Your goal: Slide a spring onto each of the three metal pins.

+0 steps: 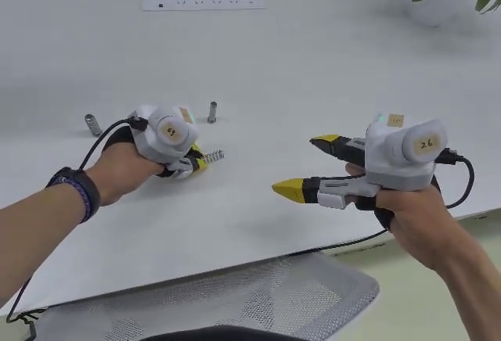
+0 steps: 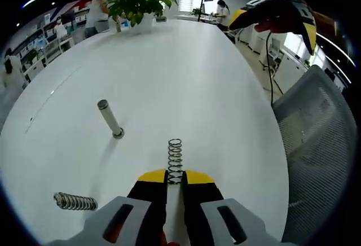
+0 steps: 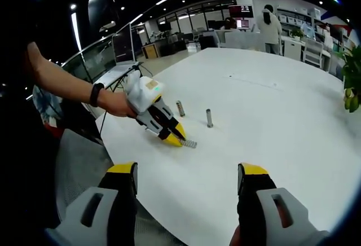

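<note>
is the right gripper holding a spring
No, the right gripper has its jaws wide apart with nothing between them; the left gripper holds the spring.

The tabletop (image 1: pixel 329 67) is plain white. The left gripper (image 2: pixel 175 174) and right gripper (image 3: pixel 188 168) have black jaws tipped yellow and pale grey bodies. The spring (image 2: pixel 175 157) and pin (image 2: pixel 110 119) are silver-grey.
</note>
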Demonstrator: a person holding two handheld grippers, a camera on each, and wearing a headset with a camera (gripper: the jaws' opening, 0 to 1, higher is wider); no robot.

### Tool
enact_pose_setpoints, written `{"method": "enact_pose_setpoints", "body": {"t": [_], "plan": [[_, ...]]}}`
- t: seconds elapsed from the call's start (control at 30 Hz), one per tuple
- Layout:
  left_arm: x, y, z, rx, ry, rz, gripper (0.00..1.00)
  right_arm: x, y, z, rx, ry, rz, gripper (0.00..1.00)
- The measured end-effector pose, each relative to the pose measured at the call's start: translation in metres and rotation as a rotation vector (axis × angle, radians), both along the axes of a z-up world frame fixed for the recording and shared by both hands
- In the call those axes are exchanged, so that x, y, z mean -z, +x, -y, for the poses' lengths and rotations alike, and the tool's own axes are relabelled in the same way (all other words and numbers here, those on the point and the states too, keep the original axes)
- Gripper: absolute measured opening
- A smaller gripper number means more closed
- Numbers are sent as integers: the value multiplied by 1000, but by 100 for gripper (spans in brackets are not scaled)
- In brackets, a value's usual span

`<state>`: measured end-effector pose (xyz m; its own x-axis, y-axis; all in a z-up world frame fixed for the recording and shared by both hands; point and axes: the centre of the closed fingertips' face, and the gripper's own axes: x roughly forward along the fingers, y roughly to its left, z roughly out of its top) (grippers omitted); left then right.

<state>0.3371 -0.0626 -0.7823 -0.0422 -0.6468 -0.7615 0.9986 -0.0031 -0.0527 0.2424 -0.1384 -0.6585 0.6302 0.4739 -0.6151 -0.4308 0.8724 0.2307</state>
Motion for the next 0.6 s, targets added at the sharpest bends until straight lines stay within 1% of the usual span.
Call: {"method": "enact_pose_setpoints", "body": {"t": [0.03, 0.1, 0.27, 0.43, 0.6], "plan": [[0, -1, 0, 0, 0, -7, 3, 0, 0, 0, 0, 0, 1, 72], [1, -1, -1, -4, 4, -4, 3, 0, 0, -1, 2, 2, 1, 71], [-1, -1, -4, -10, 4, -11, 2, 1, -1, -2, 2, 5, -1, 71], [-4, -1, -10, -13, -1, -5, 2, 5, -2, -3, 0, 13, -6, 71], [-10, 0, -17, -21, -9, -2, 2, 7, -2, -5, -7, 20, -9, 71]]}}
